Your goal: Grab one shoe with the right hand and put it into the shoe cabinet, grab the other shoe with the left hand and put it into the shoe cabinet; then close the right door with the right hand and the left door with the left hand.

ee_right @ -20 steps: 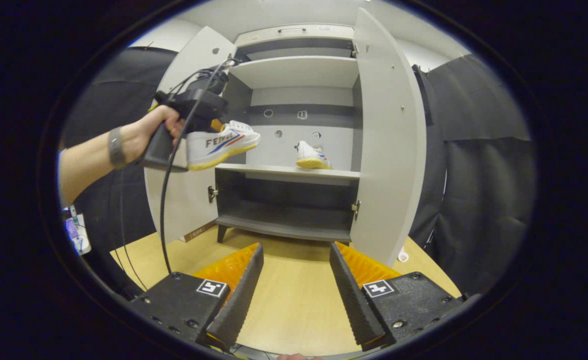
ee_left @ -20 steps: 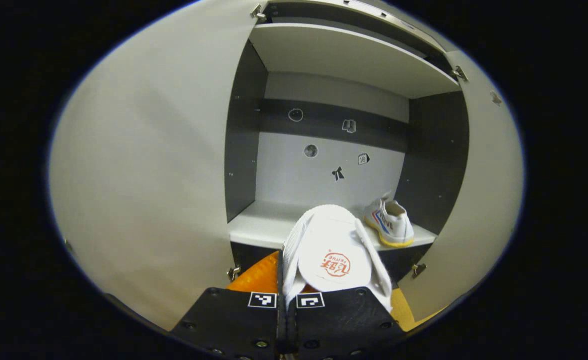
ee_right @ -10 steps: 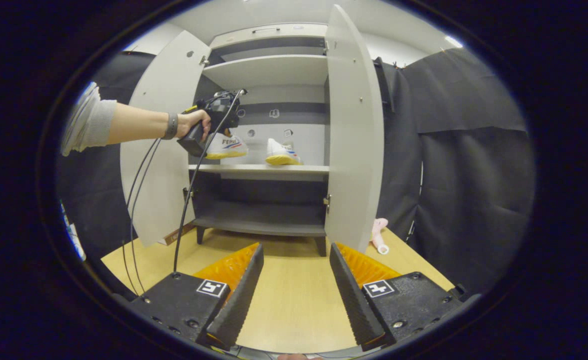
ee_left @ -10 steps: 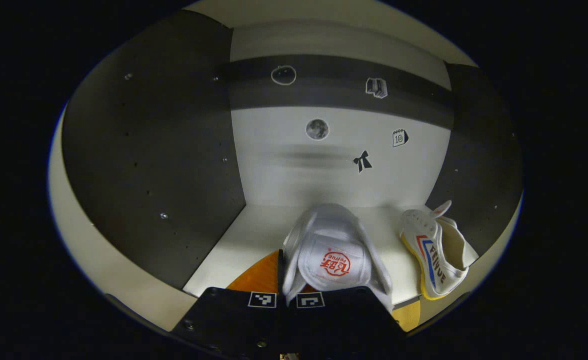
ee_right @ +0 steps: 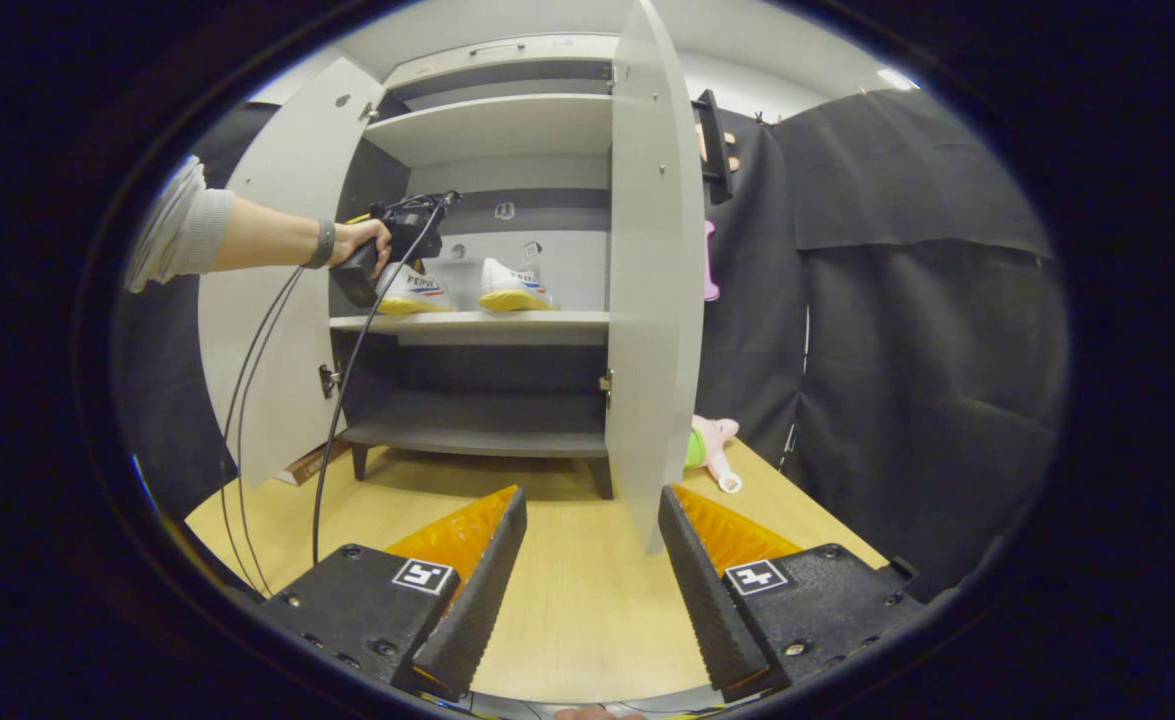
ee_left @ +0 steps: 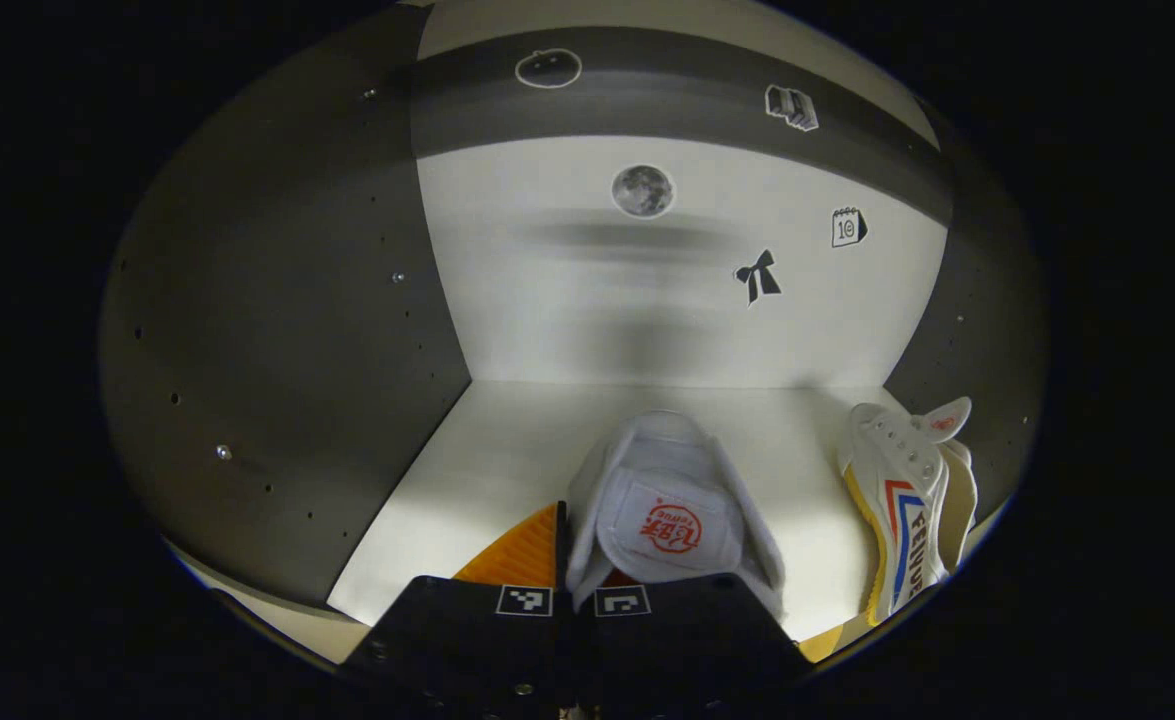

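Since a second ago the left tongs (ee_left: 572,560) have carried the second sneaker (ee_left: 669,510) past the door line and deep into the shoe cabinet; the middle shelf (ee_left: 507,450) now lies directly under it. They are pinching the shoe at its heel, toe toward the back panel. Whether the sole already rests on the shelf I cannot tell. First sneaker (ee_left: 907,510) already sits at the shelf's right end, well apart from the held one. Right tongs (ee_right: 587,560) are spread and hold nothing, hanging over the wooden floor (ee_right: 587,620). Right door (ee_right: 657,270) and left door (ee_right: 267,300) both stand open. Left to do, by my judgement: release, withdraw, close both doors.
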`<state>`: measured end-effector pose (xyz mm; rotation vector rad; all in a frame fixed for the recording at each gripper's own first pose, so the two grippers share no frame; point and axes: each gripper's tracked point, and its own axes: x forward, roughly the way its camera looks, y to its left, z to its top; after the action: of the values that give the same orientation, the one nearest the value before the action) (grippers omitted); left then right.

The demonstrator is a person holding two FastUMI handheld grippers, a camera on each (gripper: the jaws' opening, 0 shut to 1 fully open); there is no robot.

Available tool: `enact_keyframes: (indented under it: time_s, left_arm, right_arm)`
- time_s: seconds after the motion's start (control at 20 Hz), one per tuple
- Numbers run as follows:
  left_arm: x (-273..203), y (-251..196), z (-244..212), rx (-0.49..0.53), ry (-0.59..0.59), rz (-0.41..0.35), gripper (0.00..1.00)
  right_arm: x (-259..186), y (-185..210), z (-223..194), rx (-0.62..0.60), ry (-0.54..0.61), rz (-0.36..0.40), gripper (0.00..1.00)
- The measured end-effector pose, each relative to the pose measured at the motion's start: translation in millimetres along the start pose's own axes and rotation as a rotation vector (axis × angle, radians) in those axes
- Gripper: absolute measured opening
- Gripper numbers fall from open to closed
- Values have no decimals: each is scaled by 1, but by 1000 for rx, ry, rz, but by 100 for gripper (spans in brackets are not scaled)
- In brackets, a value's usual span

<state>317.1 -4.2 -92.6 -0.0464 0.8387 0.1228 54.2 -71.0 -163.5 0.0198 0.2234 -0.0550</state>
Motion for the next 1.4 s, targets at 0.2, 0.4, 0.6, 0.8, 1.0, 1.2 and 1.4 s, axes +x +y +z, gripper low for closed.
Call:
enact_keyframes:
  time_s: [0.2,0.4,0.6,0.8,1.0,1.2,1.4]
  left_arm:
    - [1,0,0,-16,6,-3,16]
    - [-9,2,1,-16,6,-26,47]
    - [-25,8,4,-23,-4,-43,54]
    - [-51,6,6,-26,-37,-89,62]
    - [-98,7,14,-12,-142,-118,63]
    - [-155,14,2,13,-268,-146,53]
    - [-215,15,-33,49,-414,-161,53]
  right_arm:
    - [3,-1,2,0,-8,1,84]
    - [5,0,3,6,-10,10,84]
    - [5,4,3,11,-10,26,84]
    - [4,10,8,2,-23,45,84]
    - [-2,19,11,-7,-33,72,84]
    - [-12,30,12,-23,-40,107,84]
    - [-24,41,19,-44,-57,136,84]
